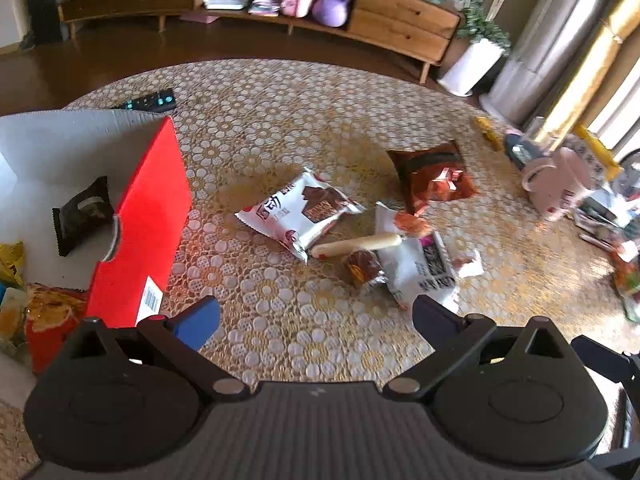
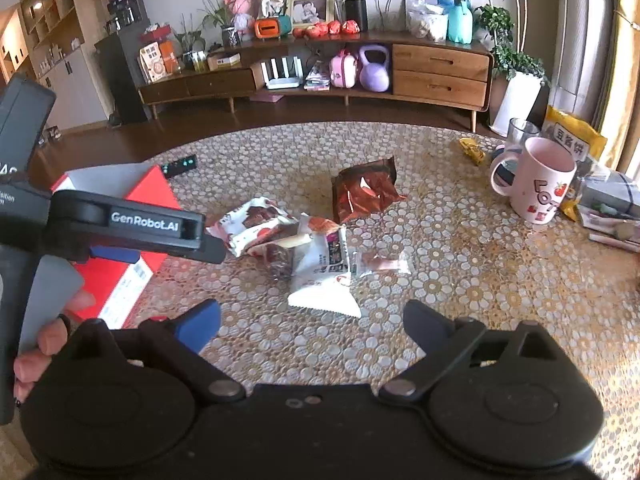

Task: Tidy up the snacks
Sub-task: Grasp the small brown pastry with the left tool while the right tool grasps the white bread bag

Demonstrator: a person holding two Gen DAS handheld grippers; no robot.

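Round table (image 1: 304, 120) covered with a gold-and-white lace-pattern cloth. At its left side, a red cardboard box (image 1: 140, 224), white inside, partly cut off by the frame edge; a dark crimped packet (image 1: 82, 216) lies in it. Right of the box, a loose pile of glossy foil snacks: white wafer packet (image 1: 300, 212), brown packet (image 1: 434, 176), pale sausage stick (image 1: 356, 245). Left gripper (image 1: 316, 316) and right gripper (image 2: 312, 320) hang above the cloth, jaws apart, empty.
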